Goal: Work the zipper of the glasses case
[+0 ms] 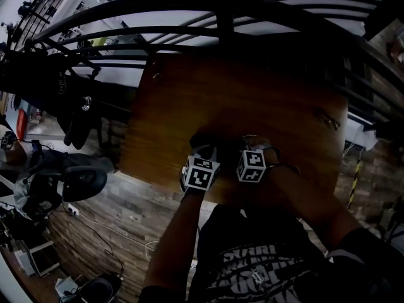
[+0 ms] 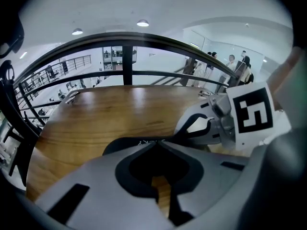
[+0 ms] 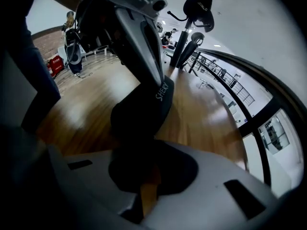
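A black glasses case (image 3: 141,107) with white lettering lies on the brown wooden table (image 1: 189,100), near its front edge. In the head view the case (image 1: 209,141) is a dark patch just ahead of both marker cubes. My left gripper (image 2: 157,142) is shut, its tips pinching the case's rim (image 2: 125,145); in the right gripper view it comes down from above onto the case's far end (image 3: 160,87). My right gripper (image 3: 144,145) is shut at the case's near end, where the dark shell fills the space at its tips. The zipper pull is too dark to make out.
A black metal railing (image 1: 221,5) curves past the table's far edge. Two small metal objects lie on the table, far left (image 1: 156,76) and far right (image 1: 327,118). The plank floor (image 1: 107,213) drops away at the left. My torso (image 1: 252,264) is against the front edge.
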